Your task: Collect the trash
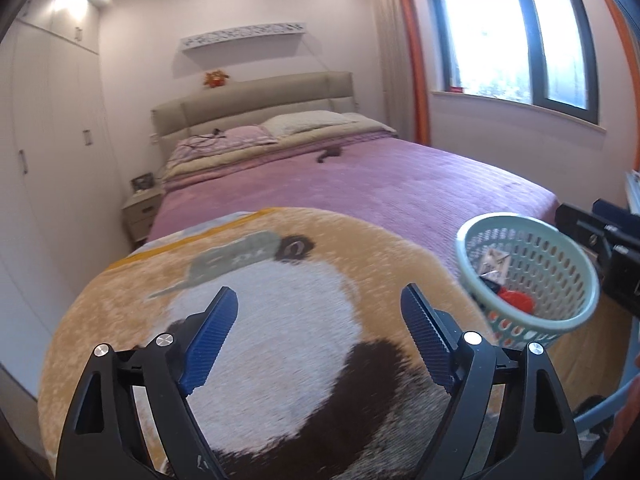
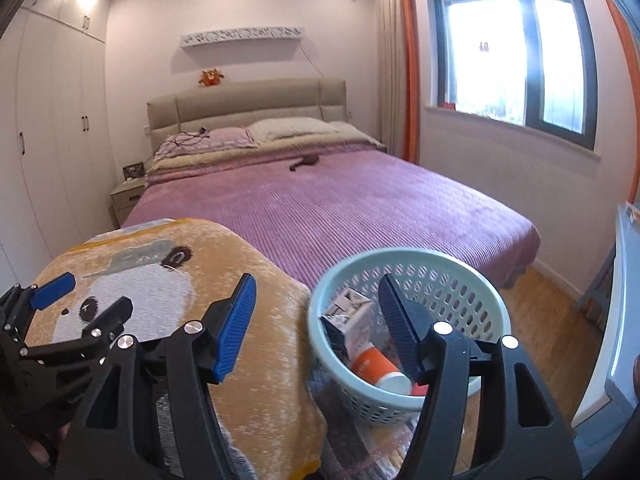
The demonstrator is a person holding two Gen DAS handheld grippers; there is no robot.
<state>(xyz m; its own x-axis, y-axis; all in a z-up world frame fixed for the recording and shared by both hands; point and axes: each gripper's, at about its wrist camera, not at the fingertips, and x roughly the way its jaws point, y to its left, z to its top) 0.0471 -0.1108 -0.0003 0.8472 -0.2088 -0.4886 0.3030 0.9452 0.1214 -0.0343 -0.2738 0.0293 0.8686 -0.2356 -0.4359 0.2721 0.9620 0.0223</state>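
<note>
A pale green plastic basket (image 2: 452, 288) stands on the floor beside a panda-print blanket (image 2: 264, 360). It holds an orange-and-white tube (image 2: 376, 364) and a white carton (image 2: 352, 312). My right gripper (image 2: 318, 308) is open and empty. Its left finger is over the blanket and its right finger is over the basket's mouth. In the left wrist view the basket (image 1: 552, 264) sits to the right, with something red (image 1: 518, 300) and the carton (image 1: 494, 264) inside. My left gripper (image 1: 320, 308) hangs wide open over the blanket (image 1: 280, 360), holding nothing. It also shows at the left as the left gripper (image 2: 84, 296).
A bed with a purple cover (image 2: 360, 208) fills the middle, with a small dark object (image 2: 304, 162) near the pillows. White wardrobes (image 2: 48, 140) line the left wall beside a nightstand (image 2: 126, 196). To the right are wooden floor (image 2: 552, 320) and pale blue furniture (image 2: 624, 280).
</note>
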